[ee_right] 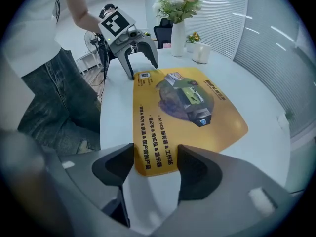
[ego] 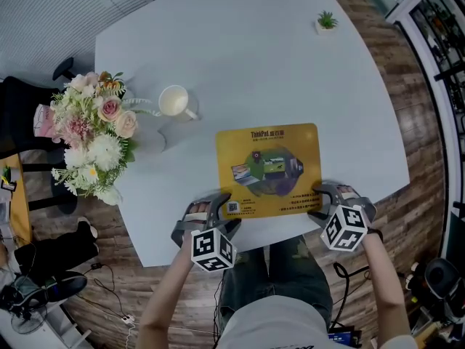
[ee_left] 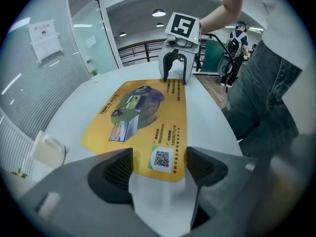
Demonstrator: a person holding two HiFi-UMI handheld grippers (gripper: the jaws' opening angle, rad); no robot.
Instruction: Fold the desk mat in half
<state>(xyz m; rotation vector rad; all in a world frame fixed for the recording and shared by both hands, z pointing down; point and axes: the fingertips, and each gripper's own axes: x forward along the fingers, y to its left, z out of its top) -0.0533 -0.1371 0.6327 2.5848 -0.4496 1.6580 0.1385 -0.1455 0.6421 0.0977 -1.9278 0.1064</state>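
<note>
A yellow desk mat (ego: 269, 169) lies flat and unfolded on a pale bench (ego: 240, 49), its long near edge running close to the bench's near rim, just in front of the standing person. Both near corners are bracketed by tools.

At the mat's near left corner, the left hand-held gripper (ego: 211, 211) points steeply down with its jaws set wide. Its own view shows the corner bearing a square printed code sitting between the two dark pads (ee_left: 118, 169), with neither pad pressing on the mat. At the near right corner, the right hand-held gripper (ego: 323, 201) is tilted down in the same way, jaws also wide. The corner with lines of printed text reaches into the gap between its pads (ee_right: 195, 169), which stand clear of the mat's surface. Each tool shows in the other's view at the far end of the mat, straddling its own corner.

Beyond the mat's far left corner stands a white cup (ego: 174, 100). A bunch of flowers (ego: 94, 133) sits at the bench's left edge. A small potted plant (ego: 327, 22) stands well apart near the far right rim.
</note>
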